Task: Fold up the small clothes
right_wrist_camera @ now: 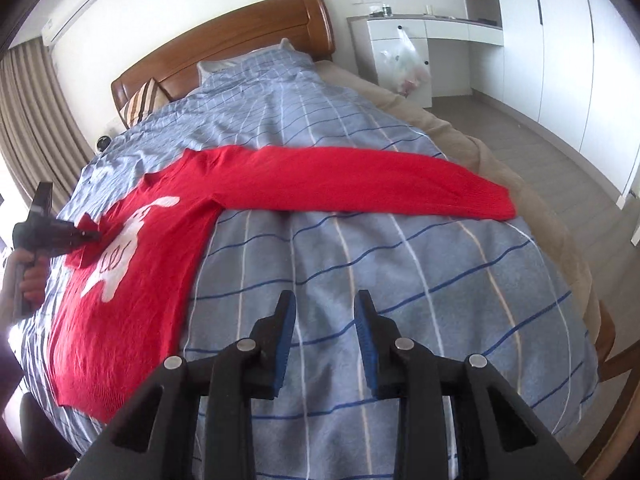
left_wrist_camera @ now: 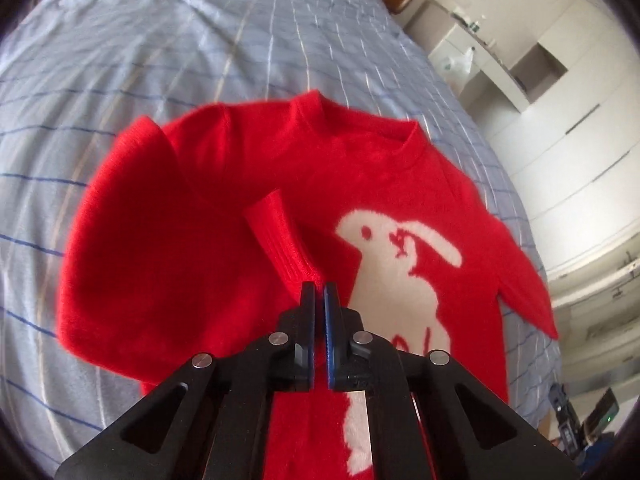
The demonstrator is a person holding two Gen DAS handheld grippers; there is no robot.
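Left wrist view: the left gripper (left_wrist_camera: 319, 289) is clamped tight on the ribbed cuff (left_wrist_camera: 280, 240) of the red sweater (left_wrist_camera: 200, 220), that sleeve drawn in over the chest beside the white rabbit (left_wrist_camera: 396, 280). The sweater lies flat on the striped blue bed cover (left_wrist_camera: 140, 60).

Right wrist view: the right gripper (right_wrist_camera: 326, 304) stands partly open over bare cover, holding nothing. The sweater lies toward ten o'clock, its other sleeve (right_wrist_camera: 360, 184) stretched out toward two o'clock.
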